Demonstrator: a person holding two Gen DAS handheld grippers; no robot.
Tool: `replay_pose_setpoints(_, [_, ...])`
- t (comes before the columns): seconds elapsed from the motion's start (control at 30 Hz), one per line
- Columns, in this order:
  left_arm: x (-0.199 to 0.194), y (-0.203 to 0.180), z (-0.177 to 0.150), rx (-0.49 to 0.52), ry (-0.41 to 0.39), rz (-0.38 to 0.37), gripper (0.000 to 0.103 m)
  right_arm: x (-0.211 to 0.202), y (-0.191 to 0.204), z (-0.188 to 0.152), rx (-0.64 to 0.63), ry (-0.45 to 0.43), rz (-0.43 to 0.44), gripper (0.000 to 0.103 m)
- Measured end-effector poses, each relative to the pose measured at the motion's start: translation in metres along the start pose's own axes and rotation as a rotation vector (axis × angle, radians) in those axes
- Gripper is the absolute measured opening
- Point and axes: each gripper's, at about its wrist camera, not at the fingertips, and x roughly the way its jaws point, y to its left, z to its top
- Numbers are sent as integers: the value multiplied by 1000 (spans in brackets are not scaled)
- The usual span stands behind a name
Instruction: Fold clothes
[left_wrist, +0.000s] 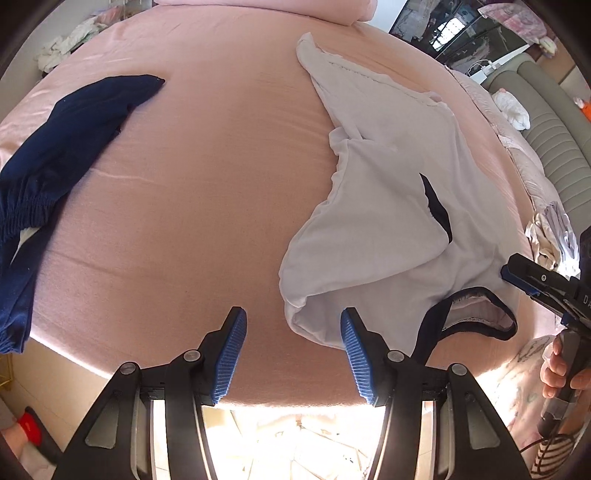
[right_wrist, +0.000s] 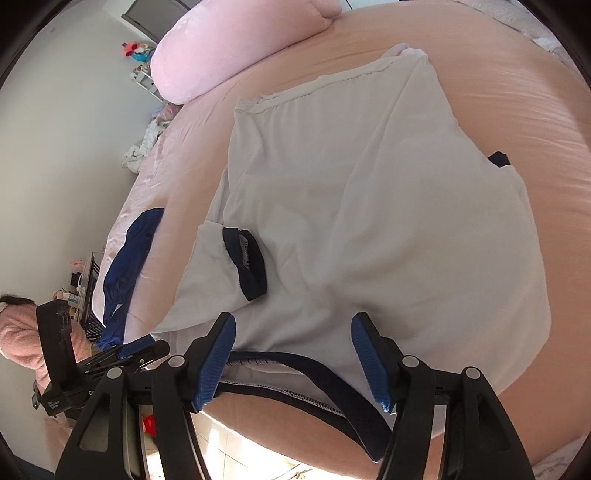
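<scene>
A white T-shirt (left_wrist: 388, 221) with navy collar (left_wrist: 436, 317) and cuffs lies partly folded on the pink bed (left_wrist: 203, 184). My left gripper (left_wrist: 293, 314) stands open above the bed's near edge; a folded corner of the shirt lies under its right finger, untouched by the pads. In the right wrist view the shirt (right_wrist: 369, 221) fills the middle, one sleeve with its navy cuff (right_wrist: 251, 266) turned inward. My right gripper (right_wrist: 293, 319) hovers open over the shirt just behind the collar (right_wrist: 314, 365), nothing pinched. Each gripper shows in the other's view: right gripper (left_wrist: 535, 284), left gripper (right_wrist: 140, 350).
A dark blue garment (left_wrist: 66, 140) lies crumpled at the bed's left side, also visible as the blue garment (right_wrist: 125, 251). A pink pillow (right_wrist: 229, 48) sits at the head. A person in pink fleece (right_wrist: 18, 332) stands by the bed. Loose laundry lies along the far edges.
</scene>
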Motion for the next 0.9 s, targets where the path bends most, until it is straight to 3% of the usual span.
replay_pose_setpoints(0.1, [0, 2, -5, -17, 6, 27, 50, -19, -15, -8, 27, -35, -28, 65])
replay_pose_setpoints(0.4, [-17, -26, -26, 8, -27, 3, 50, -52, -56, -29, 122, -104, -53, 67])
replay_pose_setpoints(0.63, [-17, -70, -31, 134, -59, 60, 50, -51, -38, -46, 1, -89, -174, 67])
replay_pose_setpoints(0.8, [-13, -103, -34, 241, -83, 57, 50, -43, -22, -62, -77, -78, -215, 67])
replay_pose_setpoints(0.9, [-3, -116, -36, 294, -88, 105, 50, -36, -17, -66, -116, -90, -265, 67])
